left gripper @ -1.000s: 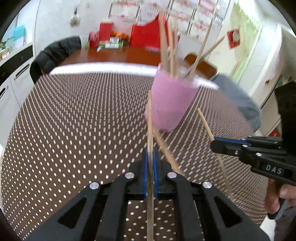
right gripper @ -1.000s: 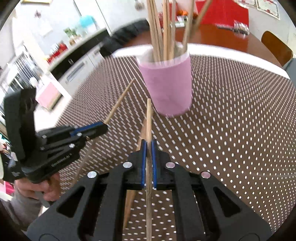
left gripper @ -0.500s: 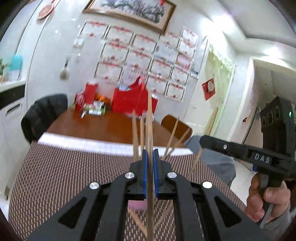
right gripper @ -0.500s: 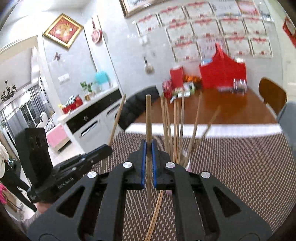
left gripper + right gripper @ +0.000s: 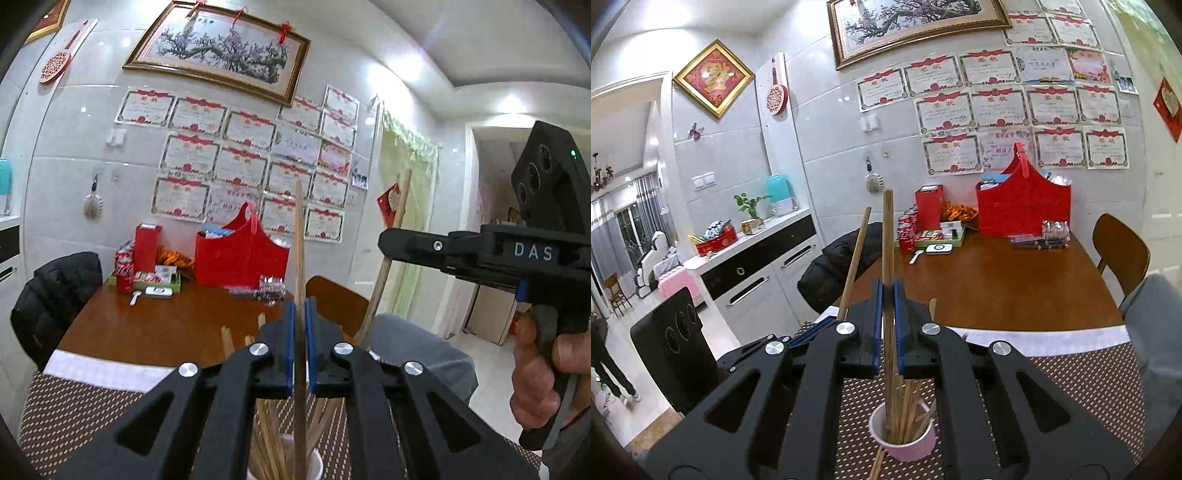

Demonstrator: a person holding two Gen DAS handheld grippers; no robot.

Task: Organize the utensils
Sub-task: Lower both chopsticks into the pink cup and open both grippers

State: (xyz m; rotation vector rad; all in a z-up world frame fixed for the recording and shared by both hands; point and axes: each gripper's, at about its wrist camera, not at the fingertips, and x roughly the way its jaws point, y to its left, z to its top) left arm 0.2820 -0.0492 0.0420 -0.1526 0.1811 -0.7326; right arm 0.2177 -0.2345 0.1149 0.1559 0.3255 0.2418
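Note:
In the left wrist view my left gripper (image 5: pixel 300 314) is shut on an upright wooden chopstick (image 5: pixel 300 236). Its lower end hangs over the cup (image 5: pixel 314 461) at the bottom edge. To the right, my right gripper (image 5: pixel 386 240) grips another chopstick (image 5: pixel 391 258). In the right wrist view my right gripper (image 5: pixel 888 295) holds its chopstick (image 5: pixel 887 236) upright, lower end reaching into the pink cup (image 5: pixel 908 446), which holds several chopsticks. My left gripper (image 5: pixel 812 328) shows at the left with its slanted chopstick (image 5: pixel 855 254).
The cup stands on a brown dotted mat (image 5: pixel 1071 373). One loose chopstick (image 5: pixel 877 465) lies beside the cup. Behind are a wooden table (image 5: pixel 997 280) with a red bag (image 5: pixel 1023 206) and cans, chairs, a white counter (image 5: pixel 753 258) and a person's legs at far left.
Both grippers have risen from the mat with their chopsticks and tipped up toward level. The cup, earlier ahead of them, now lies below the fingers.

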